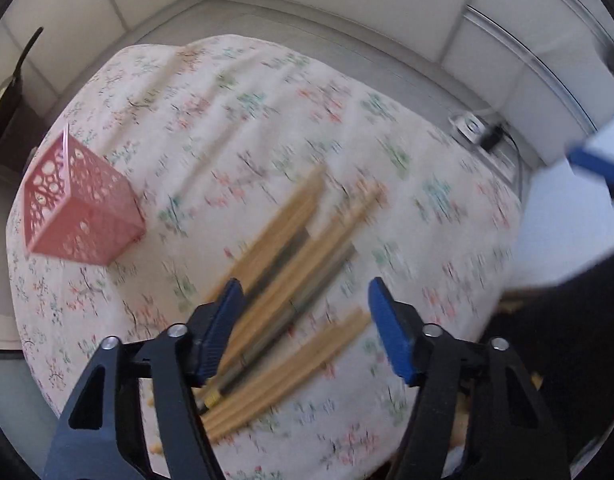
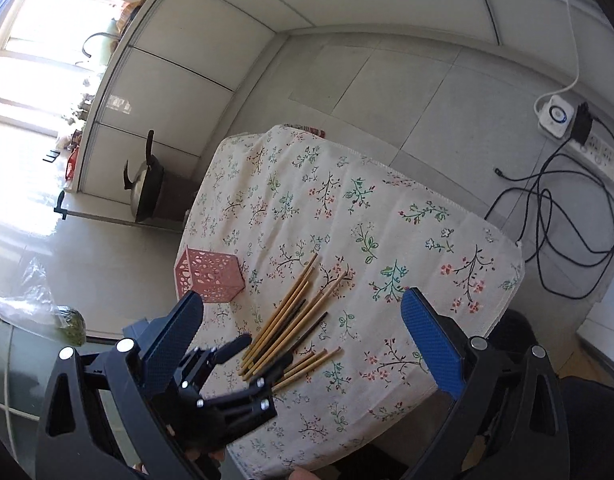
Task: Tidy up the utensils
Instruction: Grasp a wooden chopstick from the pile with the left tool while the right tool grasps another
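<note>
Many sticks: a loose pile of chopsticks (image 2: 291, 322) lies on the flowery cloth (image 2: 387, 216) that covers the table, near the front edge.
Kinds: most are pale wood, a few are dark and thin (image 2: 313, 326).
Small bunch: some wooden ones (image 2: 311, 364) lie a bit apart, just to the right of the pile's near end.
Pink basket: it (image 2: 211, 276) stands to the left of the pile, close but not touching, with its open top up. It looks like the place for the sticks.
Left claw: it (image 1: 307, 320) hangs over the near end of the pile. Its blue pads are spread on both sides of the sticks and do not pinch them yet.
Right claw: it (image 2: 303, 336) is higher up, spread wide, and holds nothing.
How they feel: I think the sticks are light, stiff and smooth. They may roll or slip out.
Where to grab: squeeze a few together near the middle, across their length, so they stay level.
Watch out: the cloth is soft and may bunch up.
</note>
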Available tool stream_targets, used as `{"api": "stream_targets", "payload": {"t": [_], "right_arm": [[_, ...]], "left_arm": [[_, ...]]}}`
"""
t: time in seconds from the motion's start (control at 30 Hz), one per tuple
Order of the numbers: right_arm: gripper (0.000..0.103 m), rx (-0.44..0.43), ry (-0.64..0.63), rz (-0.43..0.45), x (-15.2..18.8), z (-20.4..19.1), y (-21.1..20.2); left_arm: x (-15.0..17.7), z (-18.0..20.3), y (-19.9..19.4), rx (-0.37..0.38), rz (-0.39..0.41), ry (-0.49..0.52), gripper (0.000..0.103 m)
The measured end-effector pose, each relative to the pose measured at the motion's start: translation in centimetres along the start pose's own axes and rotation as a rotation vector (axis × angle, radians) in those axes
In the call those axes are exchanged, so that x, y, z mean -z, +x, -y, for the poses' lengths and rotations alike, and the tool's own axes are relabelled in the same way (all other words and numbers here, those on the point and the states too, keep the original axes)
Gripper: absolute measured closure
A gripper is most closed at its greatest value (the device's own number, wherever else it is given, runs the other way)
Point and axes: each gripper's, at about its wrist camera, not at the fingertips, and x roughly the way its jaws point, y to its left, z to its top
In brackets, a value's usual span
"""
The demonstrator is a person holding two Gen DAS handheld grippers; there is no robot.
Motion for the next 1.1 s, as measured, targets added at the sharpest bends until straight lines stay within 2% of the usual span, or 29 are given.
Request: {"api": "stream_targets", "payload": {"t": [0.07,0.17,0.3,0.43,0.5,0.57,0.63,0.7,0.77,0.8,0.87,1.03,1.1], "right_arm": [[0.007,-0.005,0.006,-0.027,-0.1,-0.1,0.5],[0.007,-0.026,0.022,-0.043,-0.5,0.2,0.9],[0.007,-0.021,0.029,-0.018,-0.9,0.5,0.5],[0.007,-0.02,0.042,-0.041,-1.2,0.9,0.9],[0.007,-0.016,0.049,-0.06,-1.1,1.1,1.2],[0.007,-0.011,0.056,-0.066,-1.1,1.2,1.4],[0.007,-0.005,0.06,-0.065,-1.0,1.4,1.5],[0.007,0.008,0.06,-0.062,-1.0,1.5,1.6],[0.007,0.019,0.075,-0.065,-0.9,1.6,2.0],[0.007,0.023,0.086,-0.073,-0.8,1.8,2.3],[0.007,0.04,0.12,-0.104,-0.5,2.3,3.3],[0.007,0.121,0.151,-0.142,0.5,2.5,6.4],[0.011,0.165,0.186,-0.144,0.7,2.5,7.8]], "left_arm": [[-2.3,-0.3,1.2,0.0,-0.032,-0.014,0.05],[-4.7,0.0,3.5,-0.013,-0.073,0.011,0.054],[-6.9,0.0,5.9,-0.001,-0.107,0.004,0.055],[-7.9,-0.6,7.8,0.001,-0.144,-0.02,0.063],[-8.1,-1.0,7.7,0.007,-0.132,-0.035,0.069],[-8.0,-1.6,7.5,0.001,-0.135,-0.046,0.081],[-7.5,-2.3,7.2,0.003,-0.127,-0.053,0.086],[-6.9,-2.9,6.8,0.005,-0.107,-0.064,0.086],[-6.3,-3.3,6.2,-0.029,-0.066,-0.066,0.087],[-5.9,-3.4,5.7,-0.051,-0.026,-0.056,0.088],[-5.2,-3.8,4.3,-0.049,0.035,-0.064,0.089],[-2.0,-4.1,-3.2,-0.059,0.231,-0.034,0.09],[-0.4,-3.9,-6.2,-0.069,0.307,-0.026,0.09]]}}
